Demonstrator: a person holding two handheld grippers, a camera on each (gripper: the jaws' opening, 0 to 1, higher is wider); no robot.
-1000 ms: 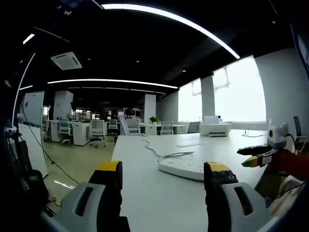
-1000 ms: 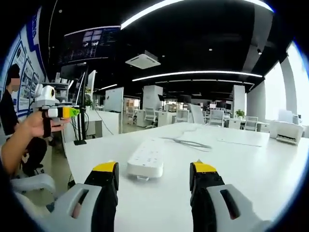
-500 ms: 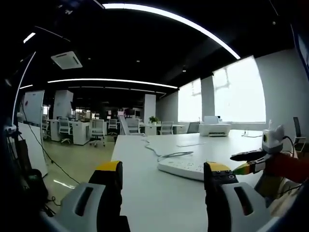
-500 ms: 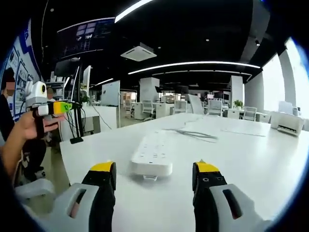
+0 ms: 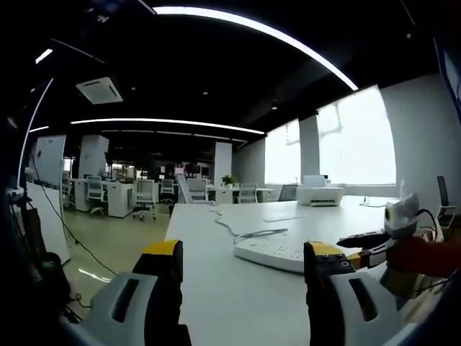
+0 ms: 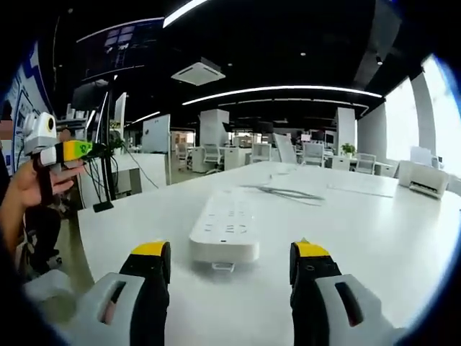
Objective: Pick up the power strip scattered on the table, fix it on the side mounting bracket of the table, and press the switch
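A white power strip (image 6: 225, 227) lies flat on the white table (image 6: 374, 238), its grey cord (image 6: 284, 193) trailing away toward the far end. My right gripper (image 6: 229, 263) stands open just short of the strip's near end, with nothing between its yellow-tipped jaws. In the left gripper view the same power strip (image 5: 277, 252) lies ahead and to the right of my open left gripper (image 5: 243, 261), its cord (image 5: 248, 232) curling off behind it. The right gripper (image 5: 371, 244) enters that view from the right, held by a hand. The left gripper (image 6: 61, 153) shows at the left of the right gripper view.
A white printer (image 5: 320, 192) stands at the table's far end by the windows, also printer (image 6: 425, 178) at the right. Sheets of paper (image 6: 360, 191) lie beyond the cord. Office desks and chairs (image 5: 115, 194) fill the room behind. A person's hand (image 6: 21, 191) holds the left gripper.
My right gripper has moved closer to the power strip, which now looks larger between the jaws. In the left gripper view the right gripper has drifted down and inward.
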